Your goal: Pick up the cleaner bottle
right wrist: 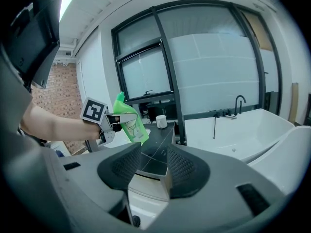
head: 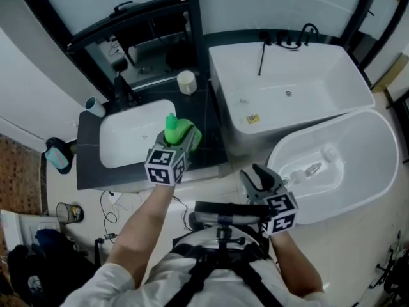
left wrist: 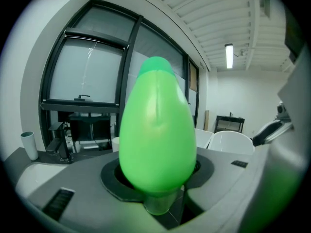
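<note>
Over the glossy dark desk and its smooth white basin, the bare left forearm reaches forward. The left gripper has its jaws clamped on the rounded green plastic cleaner bottle, held clear of the desk. The right gripper sits nearer the body, jaws apart and empty.

Your shirt is white and short-sleeved, under black harness straps. Your grey left gripper and right gripper carry black-and-white marker cubes.

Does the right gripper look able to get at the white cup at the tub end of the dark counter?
Probably yes. The right gripper is open and empty, and the white cup stands unobstructed ahead of its jaws; the left gripper, shut on the green bottle, is off to the side.
</note>
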